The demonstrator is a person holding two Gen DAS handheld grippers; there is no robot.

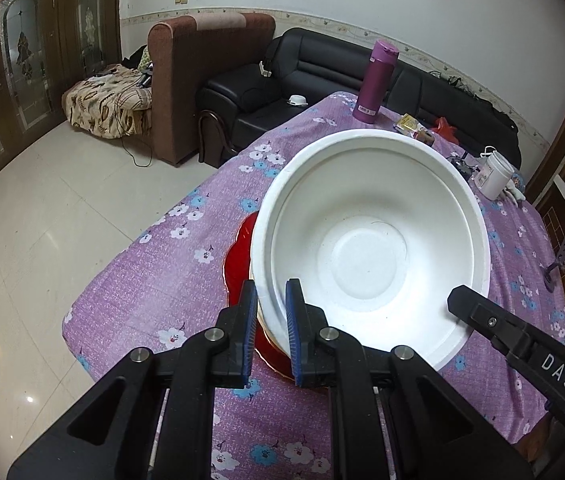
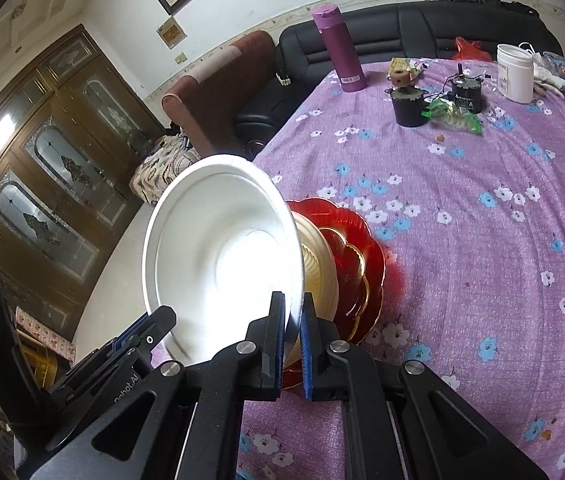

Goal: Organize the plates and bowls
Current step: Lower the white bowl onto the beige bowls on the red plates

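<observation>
**Living-room table: white bowl held over the stack**

Purple floral tablecloth w/ clutter at the far end. I've got the white bowl pinched at its near rim by both tools: left gripper and right gripper, each nearly closed on the rim. Bowl sits tilted above a cream bowl nested in red plates. Purple flask stands well apart. Risk, imo: thin rim grips could slip, or the stack near the table edge could get knocked.
</observation>
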